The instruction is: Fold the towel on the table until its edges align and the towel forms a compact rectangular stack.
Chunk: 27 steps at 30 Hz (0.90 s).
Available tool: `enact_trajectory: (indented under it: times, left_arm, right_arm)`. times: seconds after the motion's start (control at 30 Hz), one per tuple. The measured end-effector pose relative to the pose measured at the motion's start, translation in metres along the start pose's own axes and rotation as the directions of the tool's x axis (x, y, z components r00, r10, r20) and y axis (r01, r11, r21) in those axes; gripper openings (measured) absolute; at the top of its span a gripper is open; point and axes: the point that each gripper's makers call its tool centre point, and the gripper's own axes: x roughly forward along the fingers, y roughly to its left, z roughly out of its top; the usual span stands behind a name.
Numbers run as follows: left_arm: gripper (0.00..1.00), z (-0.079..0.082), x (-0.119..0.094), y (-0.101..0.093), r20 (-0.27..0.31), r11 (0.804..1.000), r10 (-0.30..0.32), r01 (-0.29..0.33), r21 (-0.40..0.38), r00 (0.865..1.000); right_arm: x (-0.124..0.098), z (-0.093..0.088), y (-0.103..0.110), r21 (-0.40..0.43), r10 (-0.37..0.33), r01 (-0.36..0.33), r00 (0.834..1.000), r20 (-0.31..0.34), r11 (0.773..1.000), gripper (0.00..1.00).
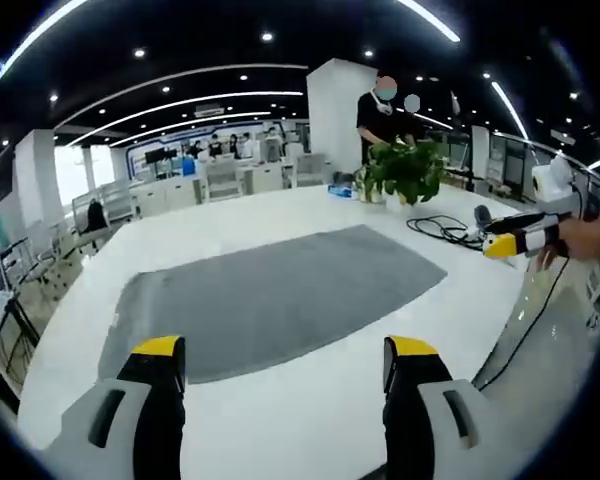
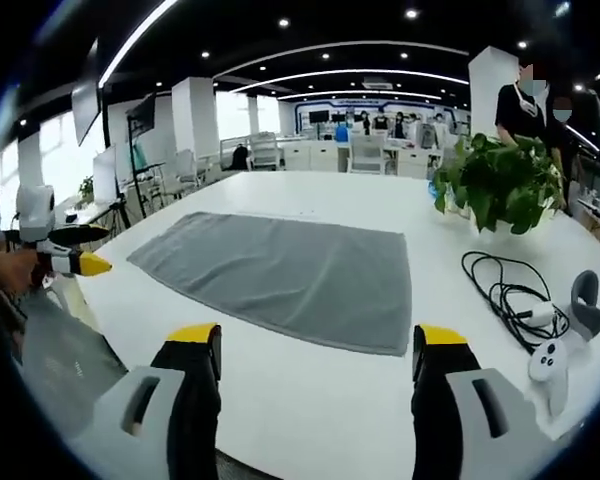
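- Lying flat and unfolded at the middle of the white table (image 1: 310, 420): grey towel (image 1: 270, 295), the landmark.
- Left gripper (image 1: 285, 365), jaws spread, off the towel's near edge, holding nothing.
- Right gripper (image 2: 318, 350), jaws spread, likewise short of the towel.
- Potted plant (image 2: 500, 185) beyond the towel; black cable (image 2: 500, 285) and white controller (image 2: 555, 350) beside it.

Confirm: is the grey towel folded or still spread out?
Spread. The grey towel lies flat in one layer on the white table, no edge turned over.
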Motion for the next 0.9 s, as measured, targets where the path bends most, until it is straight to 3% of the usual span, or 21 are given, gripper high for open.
enact_trajectory:
  times: [0.07, 0.1, 0.33, 0.5, 0.67, 0.9]
  left_arm:
    - [0.83, 0.007, 0.007, -0.011, -0.005, 0.998, -0.052, 0.052, 0.017, 0.999]
    - [0.83, 0.019, 0.016, -0.027, -0.007, 0.991, -0.116, 0.117, 0.064, 0.993]
    - [0.81, 0.051, 0.029, -0.052, 0.018, 0.970, -0.200, 0.196, 0.147, 0.980]
    - [0.81, 0.068, 0.039, -0.067, 0.033, 0.955, -0.261, 0.253, 0.153, 0.965]
    - [0.80, 0.077, 0.049, -0.085, 0.044, 0.937, -0.318, 0.306, 0.168, 0.947]
    - [0.79, 0.085, 0.060, -0.115, 0.037, 0.907, -0.395, 0.383, 0.177, 0.918]
  right_arm:
    - [-0.001, 0.006, -0.003, -0.021, 0.008, -0.008, 1.000, -0.001, 1.000, 0.78]
    - [-0.004, 0.019, -0.010, -0.064, 0.023, -0.023, 1.000, -0.003, 0.998, 0.78]
    - [-0.010, 0.048, -0.023, -0.093, 0.031, -0.028, 0.999, 0.033, 0.995, 0.78]
    - [-0.015, 0.070, -0.037, -0.106, 0.019, -0.014, 0.998, 0.052, 0.994, 0.77]
    - [-0.019, 0.084, -0.051, -0.161, -0.010, 0.018, 0.999, 0.048, 0.987, 0.75]
    - [-0.018, 0.091, -0.064, -0.158, -0.030, 0.034, 0.999, 0.031, 0.987, 0.71]
